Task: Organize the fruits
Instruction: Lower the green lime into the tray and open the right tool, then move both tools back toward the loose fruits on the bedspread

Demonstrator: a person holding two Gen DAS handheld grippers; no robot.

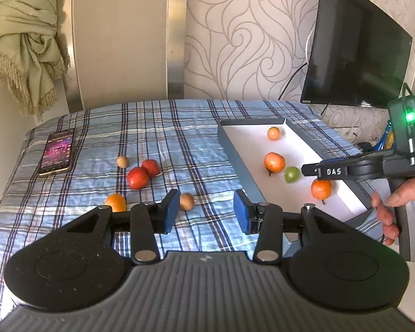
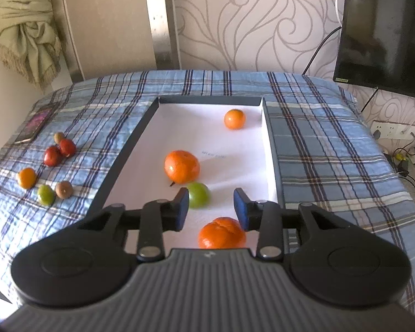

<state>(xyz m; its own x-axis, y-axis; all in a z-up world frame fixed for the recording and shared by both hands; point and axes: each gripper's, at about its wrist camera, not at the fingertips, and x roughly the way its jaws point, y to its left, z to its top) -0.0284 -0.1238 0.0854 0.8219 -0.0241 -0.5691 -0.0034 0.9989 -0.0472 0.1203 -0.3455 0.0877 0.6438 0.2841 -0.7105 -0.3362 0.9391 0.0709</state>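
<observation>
A grey box with a white floor (image 2: 235,171) (image 1: 249,144) lies on the plaid cloth. In it are three oranges, far (image 2: 234,119), middle (image 2: 182,166) and near (image 2: 222,233), and a green fruit (image 2: 198,195). My right gripper (image 2: 210,207) is open and empty over the box's near end, above the near orange; it also shows in the left wrist view (image 1: 307,169). My left gripper (image 1: 206,211) is open and empty above the cloth. Left of the box lie two red fruits (image 1: 142,173), an orange (image 1: 115,202), two brown fruits (image 1: 186,201) (image 1: 122,161) and a second green fruit (image 2: 46,194).
A phone (image 1: 58,150) lies at the cloth's far left. A dark screen (image 1: 357,44) stands at the back right against the patterned wall. A knotted curtain (image 1: 27,41) hangs at the far left. A wall socket with cables (image 2: 393,130) is at the right.
</observation>
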